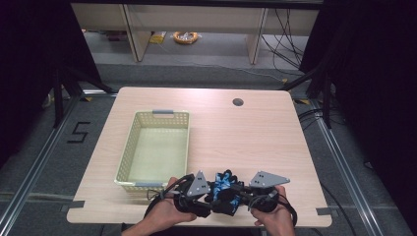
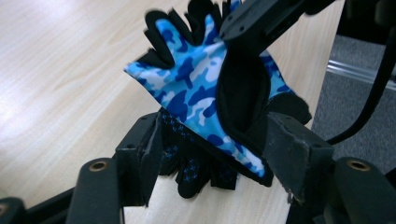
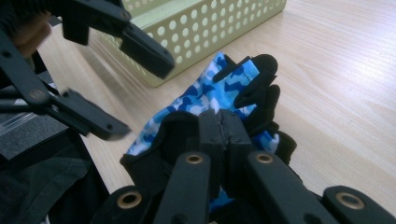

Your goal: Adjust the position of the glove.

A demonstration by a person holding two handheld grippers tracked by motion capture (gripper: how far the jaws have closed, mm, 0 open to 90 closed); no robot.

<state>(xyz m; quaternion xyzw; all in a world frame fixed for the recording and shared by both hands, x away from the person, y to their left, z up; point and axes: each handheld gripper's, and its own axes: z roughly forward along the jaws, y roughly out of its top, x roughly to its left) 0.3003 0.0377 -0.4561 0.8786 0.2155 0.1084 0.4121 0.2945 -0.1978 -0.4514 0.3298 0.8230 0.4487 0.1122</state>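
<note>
Gloves in blue camouflage [image 1: 223, 189] sit bunched at the near edge of the tabletop [image 1: 246, 137], between the two grippers and just right of the pale yellow basket [image 1: 156, 147]. The right gripper [image 3: 223, 133] has its fingers pressed together on the black cuff edge of the upper glove, lifting it. The left gripper [image 2: 212, 156] has its fingers spread, one on either side of the glove's lower part, with a second dark glove lying under it.
</note>
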